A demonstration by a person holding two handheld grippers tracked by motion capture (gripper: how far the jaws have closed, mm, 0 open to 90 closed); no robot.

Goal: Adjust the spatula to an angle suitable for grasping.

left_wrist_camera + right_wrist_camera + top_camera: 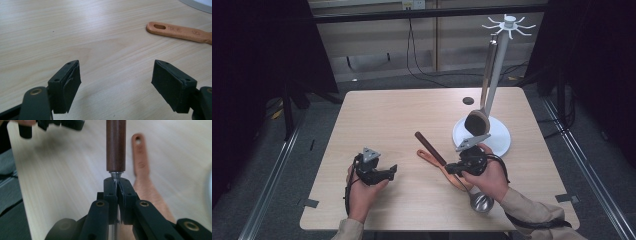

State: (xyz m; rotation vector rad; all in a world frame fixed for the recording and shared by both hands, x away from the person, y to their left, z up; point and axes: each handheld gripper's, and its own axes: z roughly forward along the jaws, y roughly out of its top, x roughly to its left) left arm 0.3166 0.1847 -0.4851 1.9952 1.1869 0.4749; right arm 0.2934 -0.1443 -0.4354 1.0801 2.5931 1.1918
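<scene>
The right hand-held gripper (452, 168) is clenching the thin metal neck of a ladle (447, 162), just below its dark brown handle; in the right gripper view its jaws are pressing together around that neck, with the handle (115, 145) extending straight away from them. In the high view the ladle is lying diagonally over the right half of the tabletop (387, 120), its handle pointing up and to the left and its metal bowl (481, 202) sitting near the front edge, beside the person's right hand (489, 175). A wooden spatula (439, 167) is lying on the tabletop just beside and partly under the ladle; its orange handle with a slotted hole (180, 31) is also appearing in the left gripper view. The left hand-held gripper (393, 171) is resting released over the front left part of the tabletop, its jaws standing wide apart over bare wood with nothing between them. Behind the right hand, a white utensil stand (499, 65) is rising from a round white base (499, 140), and a wooden spoon (479, 117) is hanging against its pole.
</scene>
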